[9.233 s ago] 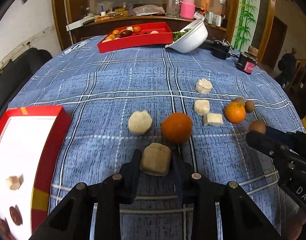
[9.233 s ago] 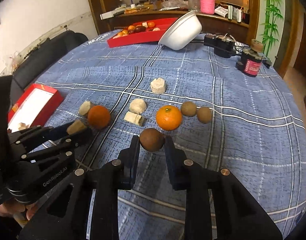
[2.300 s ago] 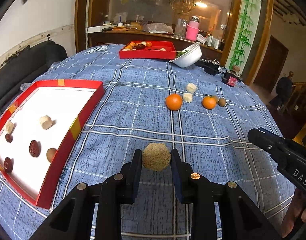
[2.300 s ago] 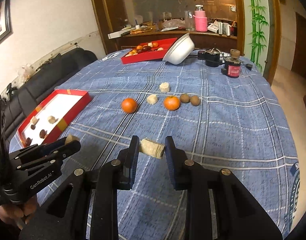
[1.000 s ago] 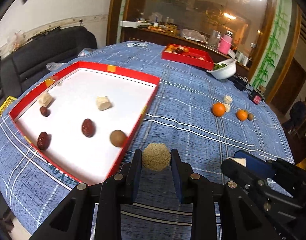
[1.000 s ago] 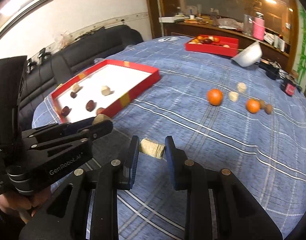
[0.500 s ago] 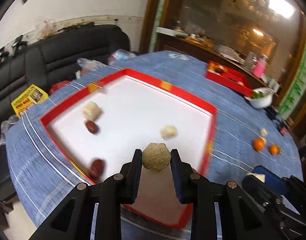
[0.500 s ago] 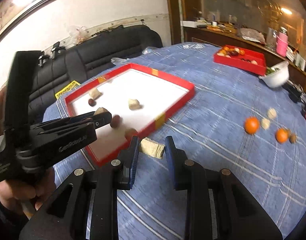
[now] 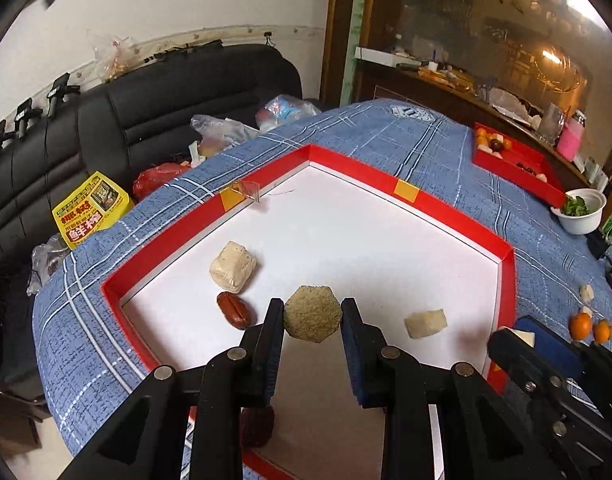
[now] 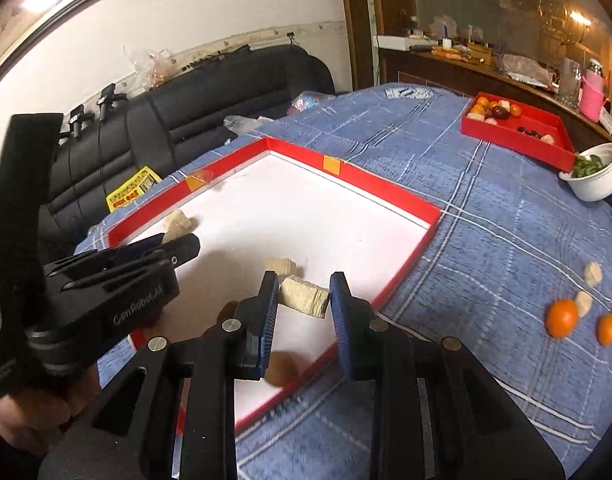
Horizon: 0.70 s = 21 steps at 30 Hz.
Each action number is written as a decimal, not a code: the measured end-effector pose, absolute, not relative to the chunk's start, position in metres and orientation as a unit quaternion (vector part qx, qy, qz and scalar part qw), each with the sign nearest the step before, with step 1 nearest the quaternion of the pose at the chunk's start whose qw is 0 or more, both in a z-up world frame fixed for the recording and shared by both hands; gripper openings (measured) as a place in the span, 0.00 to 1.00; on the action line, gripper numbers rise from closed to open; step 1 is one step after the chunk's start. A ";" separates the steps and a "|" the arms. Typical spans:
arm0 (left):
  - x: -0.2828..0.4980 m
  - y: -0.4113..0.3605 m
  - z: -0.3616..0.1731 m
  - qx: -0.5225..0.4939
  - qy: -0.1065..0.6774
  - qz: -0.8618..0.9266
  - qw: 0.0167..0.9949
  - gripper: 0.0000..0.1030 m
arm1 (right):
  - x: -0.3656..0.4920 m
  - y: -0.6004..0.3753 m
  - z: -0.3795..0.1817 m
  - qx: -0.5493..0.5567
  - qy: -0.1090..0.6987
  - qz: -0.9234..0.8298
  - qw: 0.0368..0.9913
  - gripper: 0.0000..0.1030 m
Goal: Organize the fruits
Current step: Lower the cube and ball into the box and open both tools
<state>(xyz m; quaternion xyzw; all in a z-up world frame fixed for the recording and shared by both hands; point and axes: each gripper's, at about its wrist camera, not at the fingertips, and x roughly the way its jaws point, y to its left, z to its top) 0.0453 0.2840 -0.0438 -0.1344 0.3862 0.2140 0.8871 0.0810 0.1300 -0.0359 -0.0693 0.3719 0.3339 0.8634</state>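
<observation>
While both grippers hang over the near end of the red tray [image 9: 441,208], each one has a piece pinched tight. At the bottom middle of the left wrist view, the left gripper [image 9: 313,322] squeezes a rough tan ball [image 9: 313,319] between its two fingers. At the bottom middle of the right wrist view, the right gripper [image 10: 304,300] squeezes a pale cut chunk [image 10: 304,300] the same way. Both pieces are up in the air above the white tray floor, not put down yet.

Just past the fingers, the tray already has some things in it: a dark red date [image 9: 234,310], a big pale cube [image 9: 232,267] and a small pale piece [image 9: 425,323]. Another date [image 9: 258,426] peeks out under the left gripper.

Farther off, at the right edge of the right wrist view, two oranges [image 10: 561,317] and two pale bits [image 10: 593,275] sit on the blue checked cloth [image 10: 485,216], well apart from the tray. I think the job is partly done. These two pieces need dropping in, and then the ones on the cloth are left.

Farthest away, in the upper right, are a second red tray [image 10: 517,128] and a white bowl [image 10: 595,178].
</observation>
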 end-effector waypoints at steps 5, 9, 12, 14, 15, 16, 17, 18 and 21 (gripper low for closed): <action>0.058 0.286 -0.050 -0.129 0.401 0.216 0.881 0.27 | 0.099 0.137 -0.048 -0.073 0.391 0.320 0.860 0.25; 0.065 0.285 -0.053 -0.120 0.411 0.216 0.878 0.27 | 0.109 0.142 -0.057 -0.085 0.410 0.312 0.853 0.25; 0.068 0.283 -0.055 -0.117 0.416 0.215 0.876 0.27 | 0.110 0.146 -0.060 -0.099 0.419 0.316 0.846 0.25; 0.069 0.283 -0.056 -0.118 0.419 0.217 0.874 0.27 | 0.111 0.151 -0.062 -0.114 0.428 0.322 0.837 0.25; 0.070 0.283 -0.056 -0.117 0.420 0.219 0.873 0.27 | 0.111 0.152 -0.063 -0.119 0.429 0.323 0.835 0.25; 0.071 0.284 -0.057 -0.117 0.422 0.220 0.872 0.27 | 0.112 0.154 -0.063 -0.124 0.431 0.322 0.834 0.25; 0.073 0.285 -0.059 -0.118 0.425 0.222 0.870 0.27 | 0.113 0.155 -0.064 -0.127 0.433 0.322 0.832 0.25; 0.074 0.286 -0.061 -0.118 0.428 0.222 0.868 0.27 | 0.114 0.156 -0.065 -0.129 0.438 0.322 0.829 0.25; 0.075 0.289 -0.063 -0.118 0.433 0.227 0.864 0.27 | 0.113 0.159 -0.068 -0.136 0.443 0.323 0.825 0.25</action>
